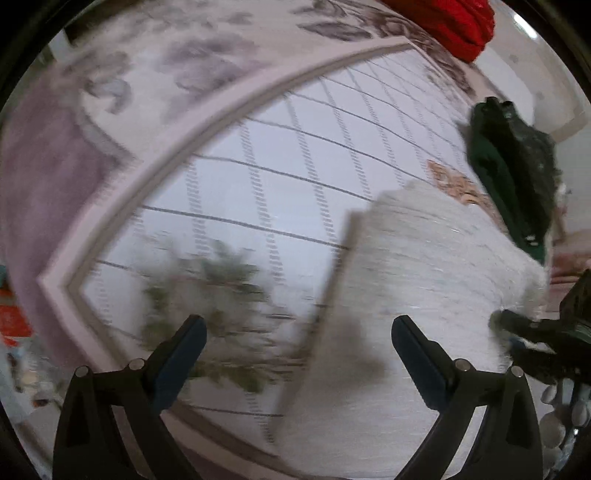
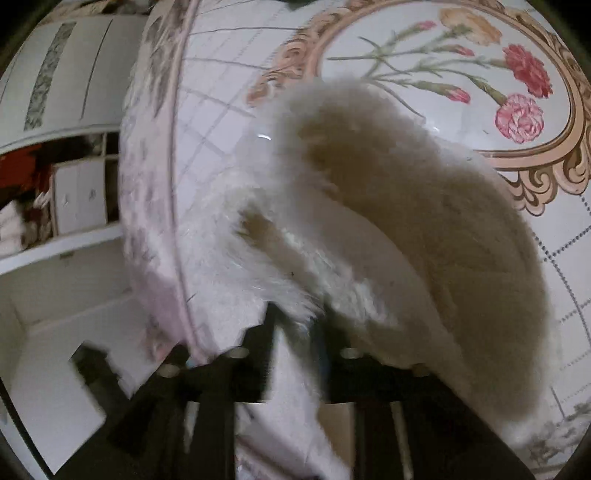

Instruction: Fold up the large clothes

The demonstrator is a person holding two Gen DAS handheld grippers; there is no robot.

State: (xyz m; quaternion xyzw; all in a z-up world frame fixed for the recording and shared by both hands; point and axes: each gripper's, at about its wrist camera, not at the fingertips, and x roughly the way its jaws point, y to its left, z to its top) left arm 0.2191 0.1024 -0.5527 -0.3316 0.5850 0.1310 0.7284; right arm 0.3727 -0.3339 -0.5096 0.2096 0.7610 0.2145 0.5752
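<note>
A white fluffy garment (image 1: 424, 277) lies on a bedspread (image 1: 277, 166) printed with a grid and flowers. My left gripper (image 1: 299, 328) hangs open above the garment's left edge, with one finger over the bedspread, the other over the fleece, and nothing between them. My right gripper (image 1: 524, 328) sits at the garment's right edge. In the right wrist view the garment (image 2: 406, 221) lies in a folded, curved heap. A tuft of it runs between the fingers of the right gripper (image 2: 295, 332), which stand apart. The picture there is blurred.
A dark green cloth (image 1: 509, 177) lies beyond the garment, and a red cloth (image 1: 458, 26) sits at the far corner. The bed's edge (image 2: 159, 221) drops off on the left, with white shelves and cupboards (image 2: 74, 166) beyond it.
</note>
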